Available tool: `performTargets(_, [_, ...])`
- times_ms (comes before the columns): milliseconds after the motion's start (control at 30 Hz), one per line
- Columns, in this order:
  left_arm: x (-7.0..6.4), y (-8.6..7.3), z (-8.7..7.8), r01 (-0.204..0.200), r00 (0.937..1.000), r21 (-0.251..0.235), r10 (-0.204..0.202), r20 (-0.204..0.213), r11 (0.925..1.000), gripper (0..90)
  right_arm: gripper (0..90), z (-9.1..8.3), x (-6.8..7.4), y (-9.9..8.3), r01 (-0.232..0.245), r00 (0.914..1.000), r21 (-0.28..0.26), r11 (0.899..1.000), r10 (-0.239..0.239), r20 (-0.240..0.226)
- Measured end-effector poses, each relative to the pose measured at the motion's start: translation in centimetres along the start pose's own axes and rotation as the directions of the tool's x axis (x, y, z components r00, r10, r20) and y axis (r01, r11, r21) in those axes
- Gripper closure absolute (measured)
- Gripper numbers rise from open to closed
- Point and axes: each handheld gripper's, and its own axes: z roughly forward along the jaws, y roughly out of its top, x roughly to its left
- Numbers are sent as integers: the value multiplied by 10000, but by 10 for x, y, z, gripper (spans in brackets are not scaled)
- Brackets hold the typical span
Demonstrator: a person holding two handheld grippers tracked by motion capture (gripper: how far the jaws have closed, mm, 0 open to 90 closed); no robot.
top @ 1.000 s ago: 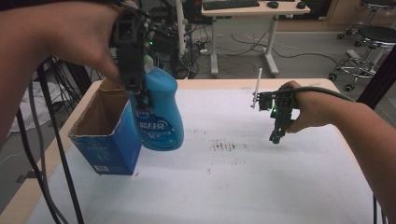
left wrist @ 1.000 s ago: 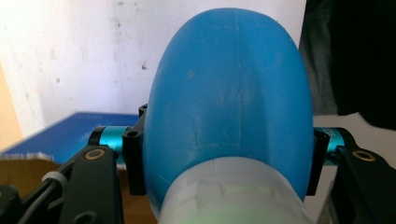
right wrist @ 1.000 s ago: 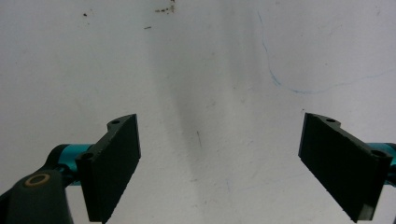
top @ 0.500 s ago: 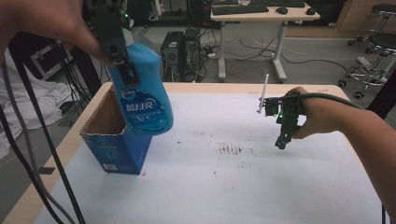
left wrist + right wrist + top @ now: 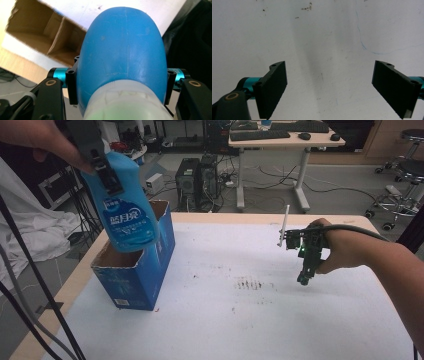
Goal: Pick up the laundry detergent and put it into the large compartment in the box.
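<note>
Two grippers are at work over the white worktop [image 5: 260,320]. The left gripper [image 5: 107,170] hangs high up at the left, and its fingers [image 5: 72,87] pinch a big blue bottle [image 5: 125,210] near the top, one on each side. The bottle hangs straight down in the air, with its bottom right over the open top of a blue box [image 5: 137,275]. It does not touch the box yet. From the left gripper view you can look past the round blue bottle [image 5: 122,50] and down into the brown inside of the box [image 5: 45,37]. Holding the bottle by its neck probably keeps it straight, so it can slide down into the box. The box stands near the left edge of the worktop, close to that hand. The right gripper [image 5: 305,272] waits far off on the right side, low over the worktop. Its fingers [image 5: 273,87] are spread wide and hold nothing. It looks like it stays out of the way.
</note>
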Motion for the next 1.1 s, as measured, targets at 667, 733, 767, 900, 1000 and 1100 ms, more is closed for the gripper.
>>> performTargets(667, [25, -10, 19, 1509, 9865, 609, -1463, -742, 9867, 379, 119, -4, 1, -4, -99, 9999, 18, 9999, 98, 48])
performTargets(733, [26, -11, 25, 1648, 9843, 619, -1602, -742, 9844, 379, 120, -4, 1, -3, -122, 9999, 11, 9999, 122, 44])
performTargets(767, [27, -11, 27, 1637, 9845, 685, -1585, -753, 9841, 379, 120, -4, 1, -3, -122, 9999, -9, 9999, 122, 48])
performTargets(900, [30, -12, 39, 1641, 9841, 825, -1574, -824, 9830, 379, 120, -4, 2, -2, -55, 10000, -21, 10000, 55, 70])
performTargets(1000, [33, -14, 53, 1694, 9843, 827, -1643, -651, 9821, 379, 120, -5, 2, -2, -14, 10000, -58, 10000, 14, 98])
performTargets(1100, [35, -14, 60, 1593, 9864, 857, -1550, -546, 9835, 379, 120, -6, 2, -2, -25, 9999, -52, 10000, 26, 103])
